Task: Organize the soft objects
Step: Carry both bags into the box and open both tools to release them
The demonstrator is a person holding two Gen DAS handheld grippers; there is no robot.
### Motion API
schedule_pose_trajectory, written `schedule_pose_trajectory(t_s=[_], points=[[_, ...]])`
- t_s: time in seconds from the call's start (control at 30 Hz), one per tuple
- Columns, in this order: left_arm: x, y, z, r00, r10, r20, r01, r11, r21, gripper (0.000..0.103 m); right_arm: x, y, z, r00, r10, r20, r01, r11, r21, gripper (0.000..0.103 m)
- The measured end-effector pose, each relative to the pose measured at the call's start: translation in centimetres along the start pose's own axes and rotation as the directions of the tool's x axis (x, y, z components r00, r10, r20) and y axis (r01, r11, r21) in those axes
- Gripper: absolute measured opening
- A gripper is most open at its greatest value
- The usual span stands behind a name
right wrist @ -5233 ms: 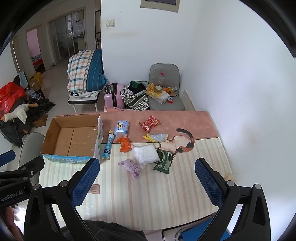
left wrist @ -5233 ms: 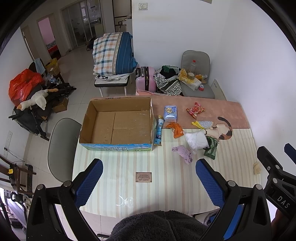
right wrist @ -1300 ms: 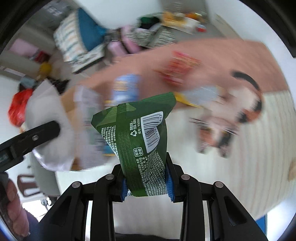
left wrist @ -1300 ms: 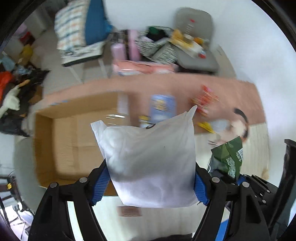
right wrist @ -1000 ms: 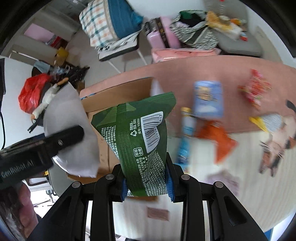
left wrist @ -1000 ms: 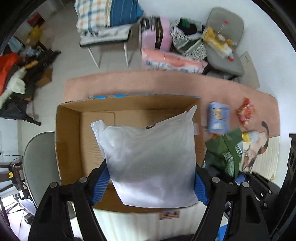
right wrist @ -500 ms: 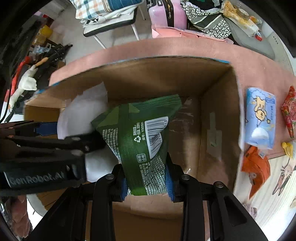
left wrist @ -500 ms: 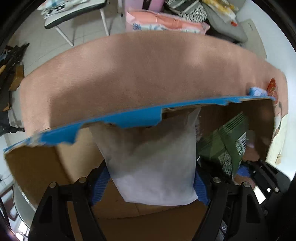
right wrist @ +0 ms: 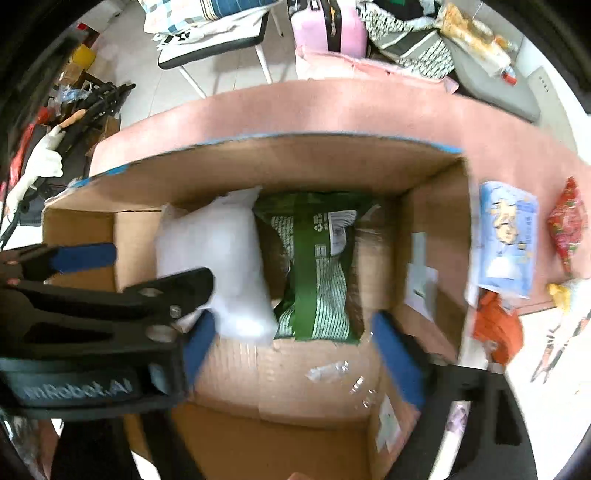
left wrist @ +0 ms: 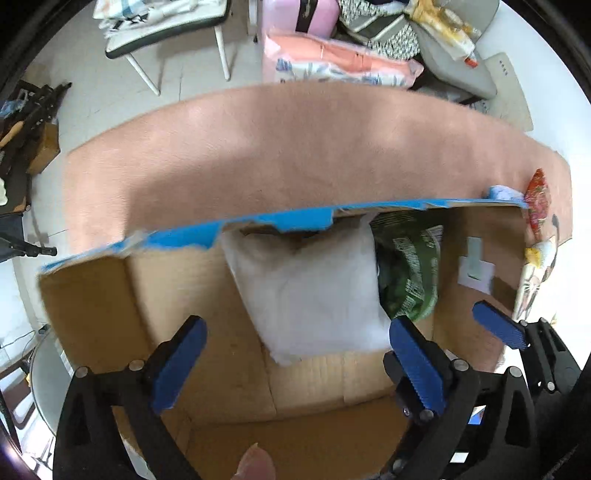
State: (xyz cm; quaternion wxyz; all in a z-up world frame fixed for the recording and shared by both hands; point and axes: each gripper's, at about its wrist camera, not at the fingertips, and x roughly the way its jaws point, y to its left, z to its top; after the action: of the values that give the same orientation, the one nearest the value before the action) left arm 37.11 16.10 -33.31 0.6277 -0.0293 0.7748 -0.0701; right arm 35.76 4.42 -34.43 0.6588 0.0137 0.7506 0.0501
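Released white pouch (left wrist: 314,295) and green barcoded packet (right wrist: 314,273) in box (right wrist: 436,229), both tongs (left wrist: 295,363) (right wrist: 291,358) wide open, empty

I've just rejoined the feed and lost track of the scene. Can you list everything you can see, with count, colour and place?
cardboard box: 1, brown with blue rim, on the pink cloth
white bag: 1, white, inside the box against the far wall
green packet: 1, green, inside the box, right of the white bag
pink cloth: 1, pink, over the far part of the table
blue tissue pack: 1, light blue, on the cloth right of the box
red snack packet: 1, red, right of the tissue pack
orange item: 1, orange, nearer than the tissue pack
pink suitcase: 1, pink, on the floor beyond the table
left gripper: 1, black with blue pads, open over the box
right gripper: 1, black with blue pads, open over the box
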Motion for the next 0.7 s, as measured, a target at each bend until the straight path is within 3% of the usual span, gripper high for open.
schedule_pose_trajectory(t_s=[0.13, 0.33, 0.7], points=[[-2.1, 1.5, -2.4, 0.995, 0.028, 0.099, -0.025, 0.999, -0.030, 0.102, -2.1, 0.2, -1.9, 0.999, -0.011, 0.032, 0.012, 1.000, -0.005, 0.103], [-5.7, 3.9, -6.9, 0.974, 0.076, 0.212, -0.062, 0.996, -0.071, 0.102, -4.9, 0.7, -5.6, 0.994, -0.036, 0.104, 0.036, 0.999, 0.007, 0.103], [-9.3, 4.4, -14.5, 0.936, 0.131, 0.327, -0.107, 0.990, -0.093, 0.102, -10.4, 1.2, -11.8, 0.972, -0.018, 0.234, 0.017, 1.000, 0.008, 0.103]])
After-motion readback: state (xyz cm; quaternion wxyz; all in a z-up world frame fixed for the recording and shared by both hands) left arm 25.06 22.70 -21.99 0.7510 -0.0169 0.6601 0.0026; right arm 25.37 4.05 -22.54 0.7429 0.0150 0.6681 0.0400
